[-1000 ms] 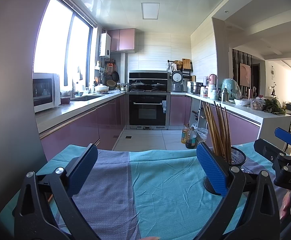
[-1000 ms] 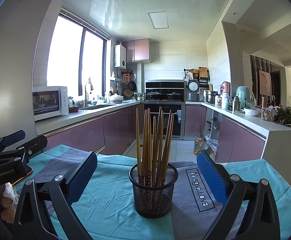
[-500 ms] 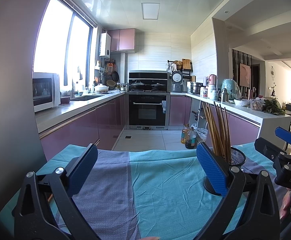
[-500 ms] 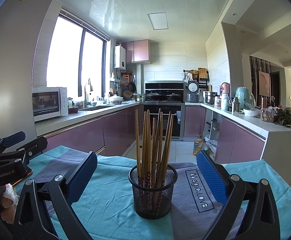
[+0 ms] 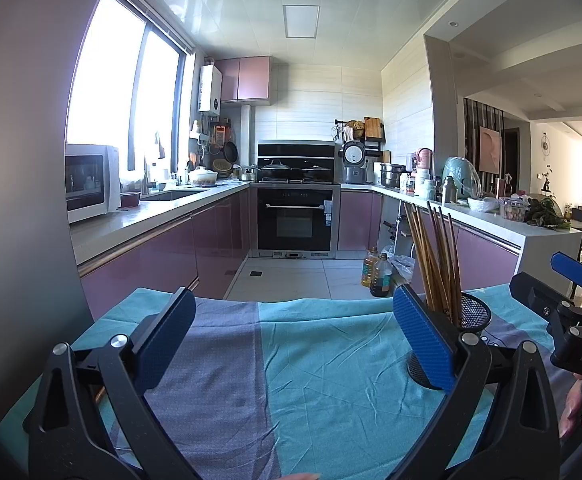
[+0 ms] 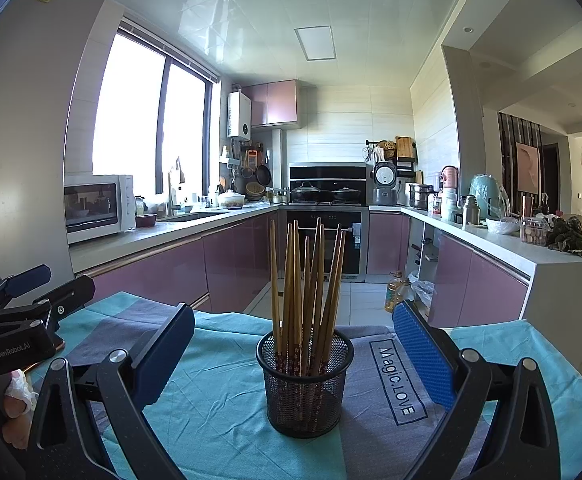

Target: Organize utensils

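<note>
A black mesh cup (image 6: pixel 305 384) stands upright on the teal and grey cloth (image 6: pixel 219 412), holding several wooden chopsticks (image 6: pixel 307 284) that lean slightly apart. My right gripper (image 6: pixel 293 352) is open, its blue pads wide on either side of the cup and a little nearer the camera. In the left wrist view the same mesh cup (image 5: pixel 473 314) with its chopsticks (image 5: pixel 437 256) shows behind the right pad. My left gripper (image 5: pixel 291 336) is open over bare cloth (image 5: pixel 323 380), with nothing between its fingers.
The table's far edge drops to a tiled kitchen floor with oil bottles (image 5: pixel 375 274). Purple cabinets, an oven (image 5: pixel 297 220) and a microwave (image 6: pixel 97 206) lie beyond. The other gripper, held by a hand, shows at each view's side.
</note>
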A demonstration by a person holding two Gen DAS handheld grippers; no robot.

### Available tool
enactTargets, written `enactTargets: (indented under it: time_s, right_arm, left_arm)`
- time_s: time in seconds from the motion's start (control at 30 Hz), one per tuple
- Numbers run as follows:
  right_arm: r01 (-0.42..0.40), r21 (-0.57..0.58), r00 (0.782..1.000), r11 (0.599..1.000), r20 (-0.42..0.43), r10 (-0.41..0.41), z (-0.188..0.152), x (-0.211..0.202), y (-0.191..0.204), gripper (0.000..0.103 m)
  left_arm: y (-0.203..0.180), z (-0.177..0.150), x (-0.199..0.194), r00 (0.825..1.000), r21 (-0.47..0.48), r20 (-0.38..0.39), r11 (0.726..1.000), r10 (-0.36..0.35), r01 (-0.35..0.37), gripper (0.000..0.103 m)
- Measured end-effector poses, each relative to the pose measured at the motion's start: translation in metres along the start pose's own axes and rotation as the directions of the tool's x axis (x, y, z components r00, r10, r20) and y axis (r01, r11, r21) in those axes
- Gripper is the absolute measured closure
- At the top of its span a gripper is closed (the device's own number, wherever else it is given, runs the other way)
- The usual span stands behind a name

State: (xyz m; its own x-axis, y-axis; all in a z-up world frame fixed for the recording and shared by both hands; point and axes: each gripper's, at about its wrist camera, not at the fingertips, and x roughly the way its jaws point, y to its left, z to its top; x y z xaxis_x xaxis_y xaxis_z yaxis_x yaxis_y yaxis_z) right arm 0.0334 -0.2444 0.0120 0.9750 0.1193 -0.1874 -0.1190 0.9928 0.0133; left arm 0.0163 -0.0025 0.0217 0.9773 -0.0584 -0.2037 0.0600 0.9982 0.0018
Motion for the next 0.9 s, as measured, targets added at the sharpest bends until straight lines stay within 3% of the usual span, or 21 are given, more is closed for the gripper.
enactTargets:
  time_s: [0.9]
  right_arm:
    - [0.003, -0.001, 1.000, 1.000, 0.000, -0.003, -0.0006, 0.0013, 0.0004, 0.007]
  left_arm:
    - [-0.0007, 0.0000, -0.0004, 1.000, -0.003, 0.002, 1.000, 0.001, -0.001, 0.006]
